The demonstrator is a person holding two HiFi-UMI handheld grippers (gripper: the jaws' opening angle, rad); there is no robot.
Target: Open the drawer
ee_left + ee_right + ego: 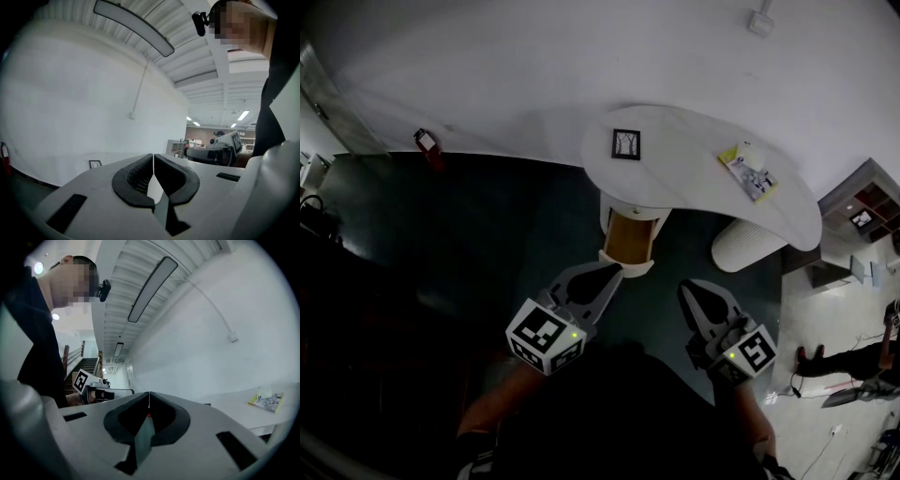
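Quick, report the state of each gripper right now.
Left gripper: closed, holding nothing.
Right gripper: closed, holding nothing.

The head view is dimly lit, and the floor point(441, 244) is lost in shadow. Fisheye bending and dark corners are seen in all views. The wall point(70, 108) is evenly, softly lit in both gripper views.
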